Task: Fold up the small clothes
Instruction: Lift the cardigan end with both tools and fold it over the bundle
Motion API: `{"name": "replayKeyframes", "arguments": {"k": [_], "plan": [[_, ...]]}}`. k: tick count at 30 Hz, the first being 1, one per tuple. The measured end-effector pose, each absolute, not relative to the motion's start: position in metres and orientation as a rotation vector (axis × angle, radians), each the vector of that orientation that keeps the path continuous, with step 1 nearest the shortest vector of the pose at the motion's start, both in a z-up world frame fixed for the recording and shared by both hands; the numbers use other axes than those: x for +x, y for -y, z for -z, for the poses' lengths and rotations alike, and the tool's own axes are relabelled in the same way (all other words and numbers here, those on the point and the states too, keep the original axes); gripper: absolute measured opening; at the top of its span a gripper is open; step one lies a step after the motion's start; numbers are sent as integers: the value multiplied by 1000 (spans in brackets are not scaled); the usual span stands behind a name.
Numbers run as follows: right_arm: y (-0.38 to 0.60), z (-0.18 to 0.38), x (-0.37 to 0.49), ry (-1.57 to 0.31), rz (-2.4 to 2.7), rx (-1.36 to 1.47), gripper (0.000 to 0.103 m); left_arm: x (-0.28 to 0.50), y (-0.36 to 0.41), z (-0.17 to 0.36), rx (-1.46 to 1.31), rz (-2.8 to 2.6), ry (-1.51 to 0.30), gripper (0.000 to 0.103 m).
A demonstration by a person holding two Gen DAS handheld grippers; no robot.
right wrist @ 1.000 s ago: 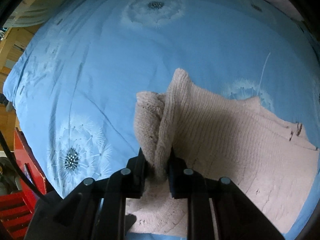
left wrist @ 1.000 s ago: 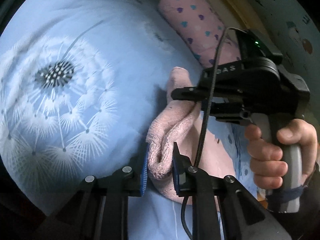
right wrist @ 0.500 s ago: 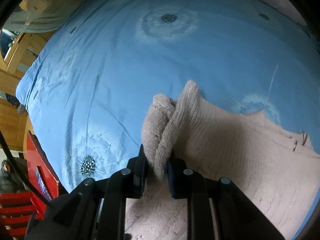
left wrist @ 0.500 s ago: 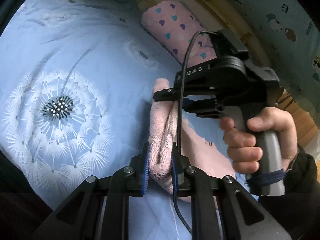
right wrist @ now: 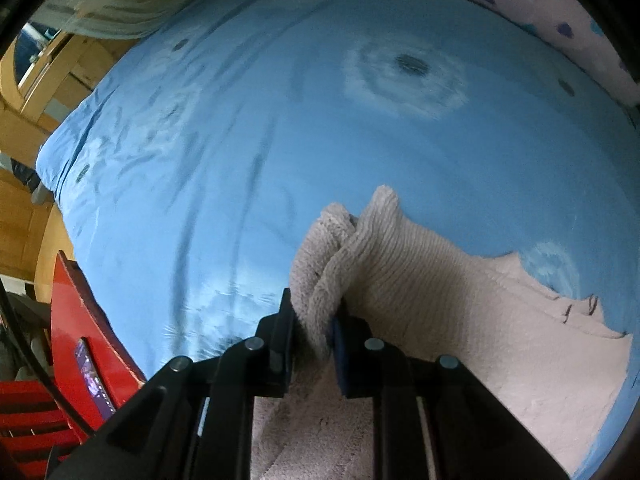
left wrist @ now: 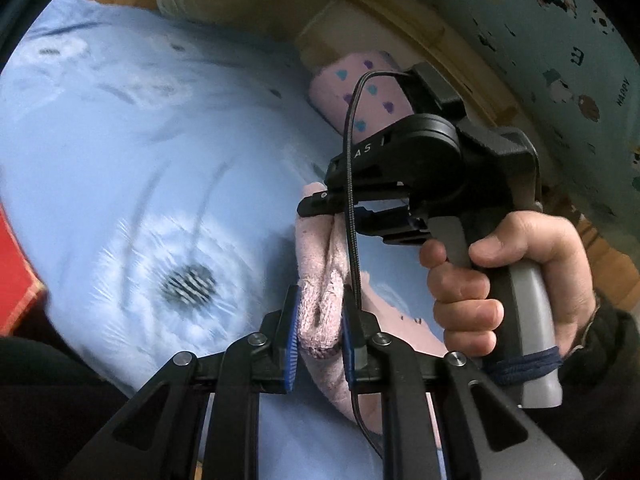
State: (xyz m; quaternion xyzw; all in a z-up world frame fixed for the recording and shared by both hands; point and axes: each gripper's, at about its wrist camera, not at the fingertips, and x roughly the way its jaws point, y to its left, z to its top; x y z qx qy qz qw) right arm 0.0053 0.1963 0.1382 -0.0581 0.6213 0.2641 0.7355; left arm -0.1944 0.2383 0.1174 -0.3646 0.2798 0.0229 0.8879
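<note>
A small pink knitted garment lies partly on a blue bedsheet printed with dandelions. My left gripper is shut on a bunched edge of the garment and holds it above the sheet. My right gripper is shut on another bunched edge; the rest of the garment trails down to the right. In the left wrist view the right gripper shows held in a hand, its tips pinching the same edge just beyond my left fingers.
A pink pillow with heart dots lies at the head of the bed, also in the right wrist view. A wooden bed frame and a patterned wall stand behind. A red object stands beside the bed.
Both grippers have risen with the garment edge held between them. The bed looks farther below, and more of the headboard and wall has come into view.
</note>
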Motion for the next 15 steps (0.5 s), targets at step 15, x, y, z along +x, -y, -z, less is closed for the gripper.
{"name": "replayKeyframes", "arguments": {"k": [15], "plan": [[-259,-171,-13,-1320,-675,-130,16,-204,-285,-120,-740,-254,-557,0]]}}
